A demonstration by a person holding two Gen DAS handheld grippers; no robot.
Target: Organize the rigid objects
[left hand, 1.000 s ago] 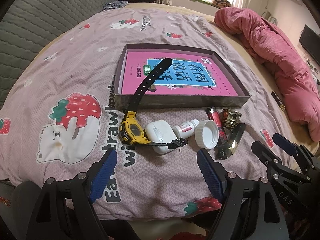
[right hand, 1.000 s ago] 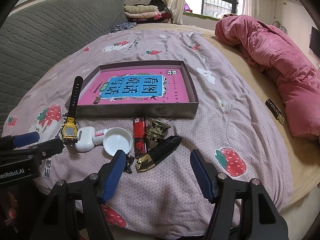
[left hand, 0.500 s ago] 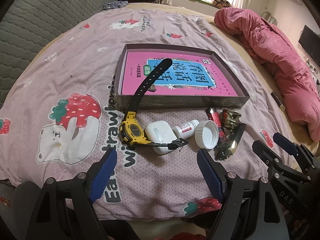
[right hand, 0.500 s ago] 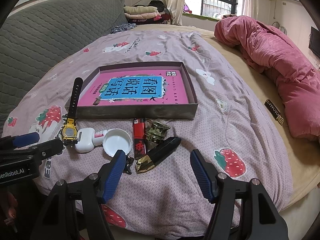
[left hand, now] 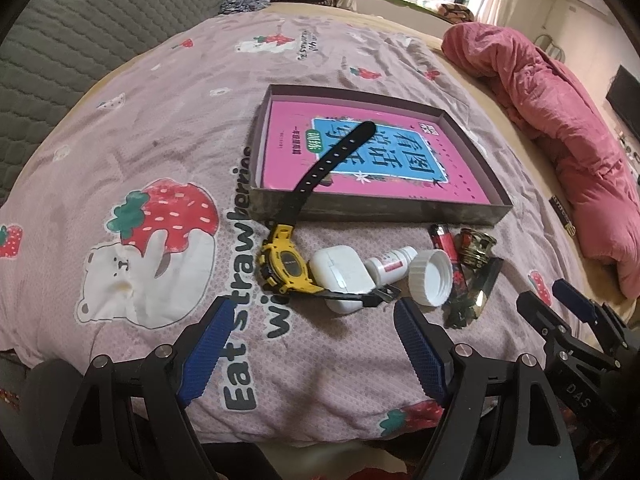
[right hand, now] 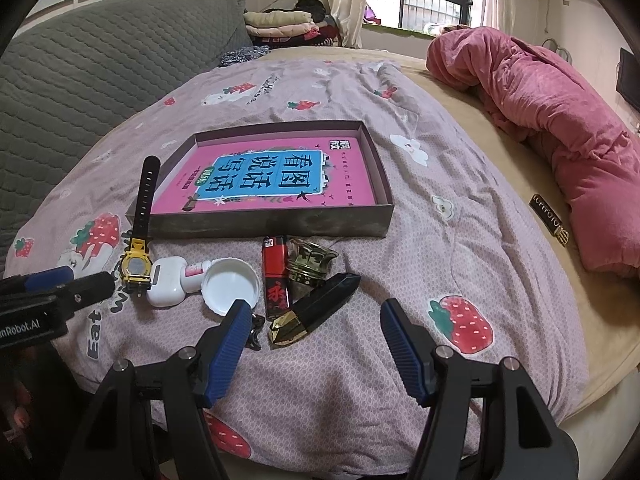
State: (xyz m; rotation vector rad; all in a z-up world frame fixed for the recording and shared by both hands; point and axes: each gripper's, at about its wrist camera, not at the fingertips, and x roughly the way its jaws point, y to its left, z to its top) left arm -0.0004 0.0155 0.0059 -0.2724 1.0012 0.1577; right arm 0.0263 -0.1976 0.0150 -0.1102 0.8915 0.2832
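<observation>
A shallow dark box (left hand: 380,208) (right hand: 264,222) with a pink printed floor lies on the bed. In front of it lies a row of small things: a yellow watch (left hand: 286,266) (right hand: 136,268) whose black strap leans on the box, a white earbud case (left hand: 340,274) (right hand: 166,284), a small white bottle (left hand: 390,266), a white cap (left hand: 432,278) (right hand: 230,286), a red lighter (left hand: 444,246) (right hand: 275,276), a gold-black ornate cap (right hand: 310,266) and a black-gold case (right hand: 316,316). My left gripper (left hand: 314,324) is open, hovering short of the watch. My right gripper (right hand: 316,322) is open, just before the black-gold case.
The things lie on a pink strawberry-print sheet (left hand: 160,152). A bunched red-pink quilt (right hand: 560,120) lies at the right. A grey quilted headboard (right hand: 100,60) is at the left. A small black tag (right hand: 548,218) lies near the quilt. The bed's front edge is under the grippers.
</observation>
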